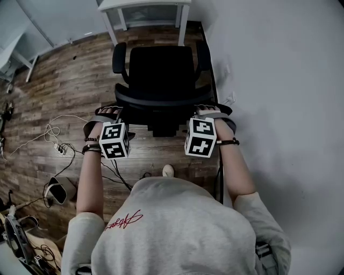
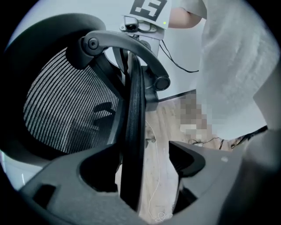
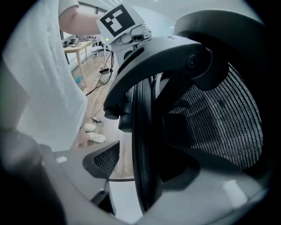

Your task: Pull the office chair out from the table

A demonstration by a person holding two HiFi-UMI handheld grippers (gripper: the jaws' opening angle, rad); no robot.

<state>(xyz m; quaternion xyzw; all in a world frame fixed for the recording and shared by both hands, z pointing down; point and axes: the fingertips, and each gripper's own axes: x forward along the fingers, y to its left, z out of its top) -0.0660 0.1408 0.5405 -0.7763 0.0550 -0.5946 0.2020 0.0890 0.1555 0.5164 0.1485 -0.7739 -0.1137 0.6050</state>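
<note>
A black office chair stands before me, its seat towards the white table at the top of the head view. My left gripper and right gripper are at the two ends of the backrest's top rim. In the left gripper view the rim runs between the jaws of the left gripper, against the left jaw, with a gap to the right one. In the right gripper view the rim stands between the jaws of the right gripper, with floor visible beside it. Both are open around it.
A white wall runs close along the chair's right side. Cables and a power strip lie on the wood floor at the left, with a white device nearer me. A shoe shows just behind the chair.
</note>
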